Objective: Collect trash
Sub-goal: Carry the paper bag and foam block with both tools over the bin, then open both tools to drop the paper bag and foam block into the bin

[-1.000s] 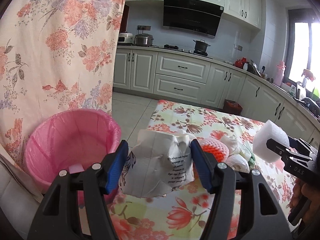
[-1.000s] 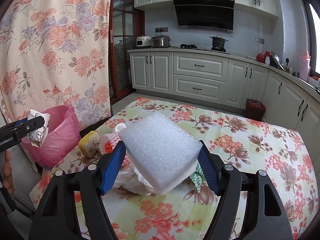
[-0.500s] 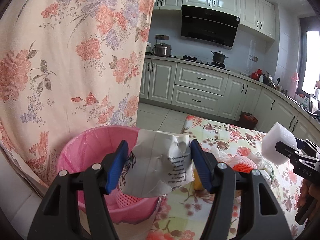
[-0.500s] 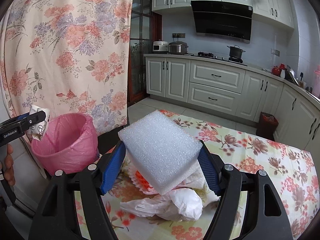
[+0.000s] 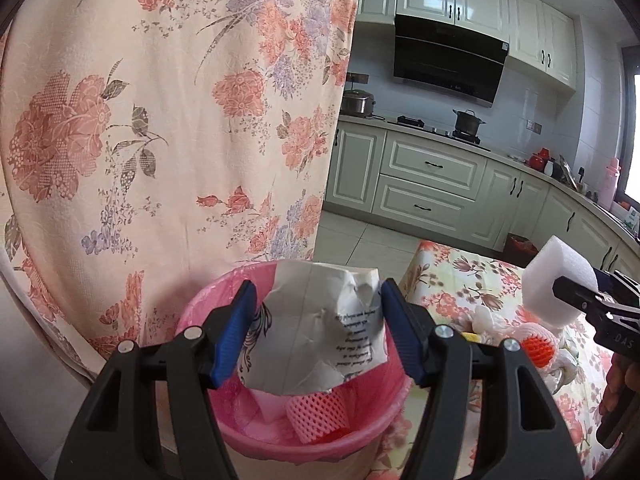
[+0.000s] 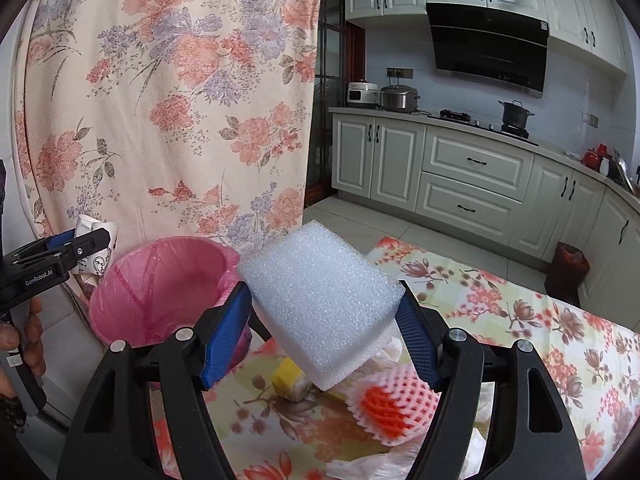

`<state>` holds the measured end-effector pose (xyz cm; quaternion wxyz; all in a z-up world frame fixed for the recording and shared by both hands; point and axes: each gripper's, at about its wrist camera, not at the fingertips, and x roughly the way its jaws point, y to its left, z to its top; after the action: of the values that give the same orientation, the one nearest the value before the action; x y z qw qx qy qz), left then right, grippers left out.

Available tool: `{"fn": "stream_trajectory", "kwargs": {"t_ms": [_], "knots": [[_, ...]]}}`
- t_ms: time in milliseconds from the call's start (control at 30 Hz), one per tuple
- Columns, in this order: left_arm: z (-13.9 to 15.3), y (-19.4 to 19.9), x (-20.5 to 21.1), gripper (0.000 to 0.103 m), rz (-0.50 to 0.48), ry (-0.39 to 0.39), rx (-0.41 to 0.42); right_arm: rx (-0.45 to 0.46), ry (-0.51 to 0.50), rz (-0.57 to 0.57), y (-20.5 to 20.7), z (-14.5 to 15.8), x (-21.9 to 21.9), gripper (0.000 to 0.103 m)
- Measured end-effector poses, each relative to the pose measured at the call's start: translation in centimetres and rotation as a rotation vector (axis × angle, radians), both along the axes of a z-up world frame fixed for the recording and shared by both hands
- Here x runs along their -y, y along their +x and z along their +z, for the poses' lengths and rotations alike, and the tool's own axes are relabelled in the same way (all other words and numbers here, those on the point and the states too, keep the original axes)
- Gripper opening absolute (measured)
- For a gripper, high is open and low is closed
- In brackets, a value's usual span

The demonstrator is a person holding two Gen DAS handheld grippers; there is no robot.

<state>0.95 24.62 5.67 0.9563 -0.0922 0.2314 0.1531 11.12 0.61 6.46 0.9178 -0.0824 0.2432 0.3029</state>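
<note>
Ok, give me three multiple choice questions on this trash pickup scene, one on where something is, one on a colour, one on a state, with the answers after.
1. Where is the crumpled paper?
A. Flat on the table
B. Held above the bin
C. On the kitchen counter

2. What colour is the liner of the bin?
A. Pink
B. Black
C. Green

3. What is the right gripper doing?
A. Hanging open and empty
B. Shut on an orange
C. Shut on the white foam block

Answers:
1 B: the left gripper clamps the paper over the bin's mouth.
2 A: the liner shows pink in both views.
3 C: both blue pads press the block's sides.
</note>
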Motion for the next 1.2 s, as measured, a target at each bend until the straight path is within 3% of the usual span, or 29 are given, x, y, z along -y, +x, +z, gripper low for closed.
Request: {"fn": "stream_trajectory", "kwargs": {"t_ms": [633,1200], "knots": [[-1.0,-0.3,-5.0,0.062,0.027,-0.017,-0.014,-0.065,0.004,0.173,0.8,-1.1,-11.1,0.068],[-1.7,0.1,-6.8,0.063,0.018,-0.073,-0.022,-0.146,-0.007,0.237,2.0,-3.1,-15.6,0.069]]}}
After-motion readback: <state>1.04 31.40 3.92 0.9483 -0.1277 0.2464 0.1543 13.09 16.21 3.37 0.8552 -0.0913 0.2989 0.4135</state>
